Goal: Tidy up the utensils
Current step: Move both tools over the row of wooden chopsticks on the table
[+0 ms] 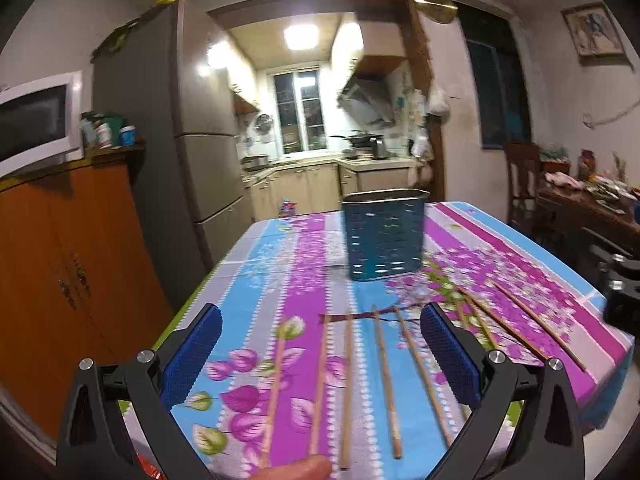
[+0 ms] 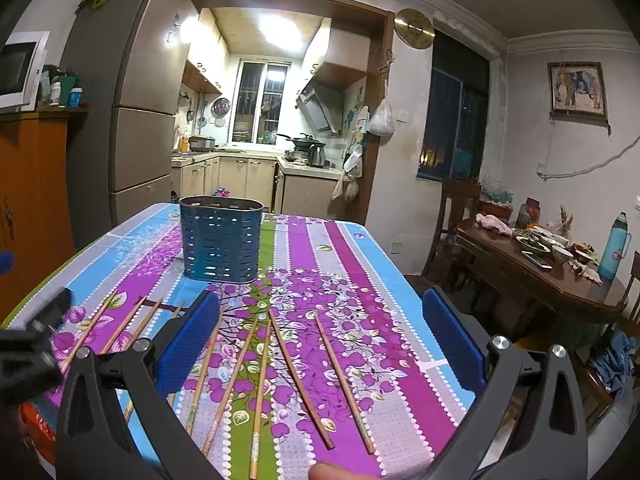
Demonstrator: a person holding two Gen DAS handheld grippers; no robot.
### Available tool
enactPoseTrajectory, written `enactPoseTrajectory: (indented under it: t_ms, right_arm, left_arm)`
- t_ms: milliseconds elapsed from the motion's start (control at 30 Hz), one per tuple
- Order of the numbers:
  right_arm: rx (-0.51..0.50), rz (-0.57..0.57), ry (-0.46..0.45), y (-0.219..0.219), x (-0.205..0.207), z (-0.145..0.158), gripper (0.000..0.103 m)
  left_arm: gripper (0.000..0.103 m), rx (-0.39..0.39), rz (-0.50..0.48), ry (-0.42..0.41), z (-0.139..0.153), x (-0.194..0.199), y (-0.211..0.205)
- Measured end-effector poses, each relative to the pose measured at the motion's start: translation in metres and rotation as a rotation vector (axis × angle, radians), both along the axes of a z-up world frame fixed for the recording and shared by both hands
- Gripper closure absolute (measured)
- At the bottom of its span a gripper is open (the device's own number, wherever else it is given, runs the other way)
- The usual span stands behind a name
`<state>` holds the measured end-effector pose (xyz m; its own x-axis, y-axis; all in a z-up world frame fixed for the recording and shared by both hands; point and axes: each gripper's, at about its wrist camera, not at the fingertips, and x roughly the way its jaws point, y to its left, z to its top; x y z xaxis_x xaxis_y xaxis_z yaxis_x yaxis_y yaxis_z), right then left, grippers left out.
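Several wooden chopsticks (image 1: 384,384) lie loose on the flowered tablecloth (image 1: 280,280), near the front edge. A dark blue perforated utensil holder (image 1: 383,236) stands upright further back on the table; it also shows in the right wrist view (image 2: 221,239). My left gripper (image 1: 322,354) is open and empty, held above several chopsticks. My right gripper (image 2: 320,340) is open and empty above another group of chopsticks (image 2: 300,376). The left gripper shows blurred at the left edge of the right wrist view (image 2: 32,344).
An orange wooden cabinet (image 1: 60,280) with a microwave (image 1: 36,120) stands left of the table, beside a grey fridge (image 1: 192,120). A dark dining table (image 2: 560,272) with dishes and a thermos, and chairs, stands to the right. The kitchen lies behind.
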<state>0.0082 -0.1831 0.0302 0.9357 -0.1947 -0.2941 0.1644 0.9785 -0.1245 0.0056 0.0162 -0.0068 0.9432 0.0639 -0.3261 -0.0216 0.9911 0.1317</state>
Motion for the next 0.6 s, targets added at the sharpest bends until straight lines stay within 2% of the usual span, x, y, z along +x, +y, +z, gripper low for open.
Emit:
enactPoseTrajectory:
  t_ms: [100,400,533,600]
  right_arm:
    - [0.007,-0.015,0.01,-0.005,0.004,-0.003,0.005]
    - [0.0,-0.062,0.052,-0.025,0.004,-0.013,0.005]
    - [0.012,-0.08,0.1,-0.035,0.008,-0.026,0.005]
    - [0.018,-0.072,0.111,-0.035,0.008,-0.031,0.005]
  left_arm:
    - [0.004,-0.013,0.051,0.014,-0.001,0.004,0.016]
    - [0.003,0.028,0.164,0.074,-0.018,-0.001,0.07]
    - [0.004,0.008,0.152,0.14,-0.031,-0.004,0.081]
    - [0.004,0.013,0.144,0.148,-0.034,-0.008,0.081]
